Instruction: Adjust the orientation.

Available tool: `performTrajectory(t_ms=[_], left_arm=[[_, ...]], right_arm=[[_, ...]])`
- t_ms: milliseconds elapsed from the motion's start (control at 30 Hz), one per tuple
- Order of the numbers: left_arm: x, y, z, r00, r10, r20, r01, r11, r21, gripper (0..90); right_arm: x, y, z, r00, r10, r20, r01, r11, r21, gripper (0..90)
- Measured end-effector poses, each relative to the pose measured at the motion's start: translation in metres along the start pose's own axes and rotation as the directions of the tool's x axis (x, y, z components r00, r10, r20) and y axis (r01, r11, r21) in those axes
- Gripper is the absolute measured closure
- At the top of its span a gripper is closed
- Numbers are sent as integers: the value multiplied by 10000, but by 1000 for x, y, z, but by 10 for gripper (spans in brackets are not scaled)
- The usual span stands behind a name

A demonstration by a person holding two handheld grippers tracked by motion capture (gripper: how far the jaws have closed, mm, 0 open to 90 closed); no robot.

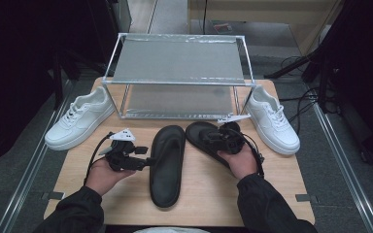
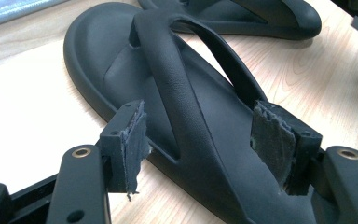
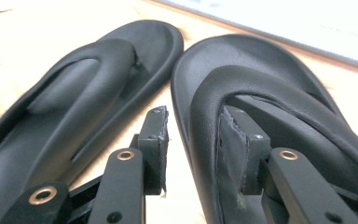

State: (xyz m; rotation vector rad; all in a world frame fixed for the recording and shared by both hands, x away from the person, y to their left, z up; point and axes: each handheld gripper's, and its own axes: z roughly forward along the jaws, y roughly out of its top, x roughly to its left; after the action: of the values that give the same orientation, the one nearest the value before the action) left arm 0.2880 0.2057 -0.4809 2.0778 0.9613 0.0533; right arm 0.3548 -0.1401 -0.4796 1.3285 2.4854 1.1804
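Two black flip-flops lie side by side on the wooden table (image 1: 209, 194). My left gripper (image 1: 147, 162) reaches from the left to the edge of the left flip-flop (image 1: 167, 160). In the left gripper view its jaws (image 2: 200, 144) stand wide, with that flip-flop's (image 2: 168, 79) strap and rim between them, and neither pad presses on it. My right gripper (image 1: 208, 138) lies over the right flip-flop (image 1: 196, 133). In the right gripper view one jaw sits under its (image 3: 261, 70) strap and the other stands off the outer side, so the right gripper (image 3: 196, 149) is open.
A metal-framed two-tier rack (image 1: 175, 82) stands at the back of the table. One white sneaker (image 1: 80, 119) sits left of it and another white sneaker (image 1: 272, 119) right of it. Cables lie on the floor at the right.
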Motion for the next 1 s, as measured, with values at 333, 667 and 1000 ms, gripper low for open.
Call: performTrajectory(t_ms=[333,667,1000], left_arm=[[3,8,7,9998,137,156,-137,9999,2,359],[4,17,15,9993,287,219,-287,9996,18,358],[5,21,18,9994,321,147,-321,9995,-19,359]], right_arm=[[-12,-14,-20,9998,-15,178,18,9999,-152,624],[-25,-26,-32,9973,398,619,-389,9991,-152,689],[-22,-29,-20,9965,605,580,-636,9966,527,900]])
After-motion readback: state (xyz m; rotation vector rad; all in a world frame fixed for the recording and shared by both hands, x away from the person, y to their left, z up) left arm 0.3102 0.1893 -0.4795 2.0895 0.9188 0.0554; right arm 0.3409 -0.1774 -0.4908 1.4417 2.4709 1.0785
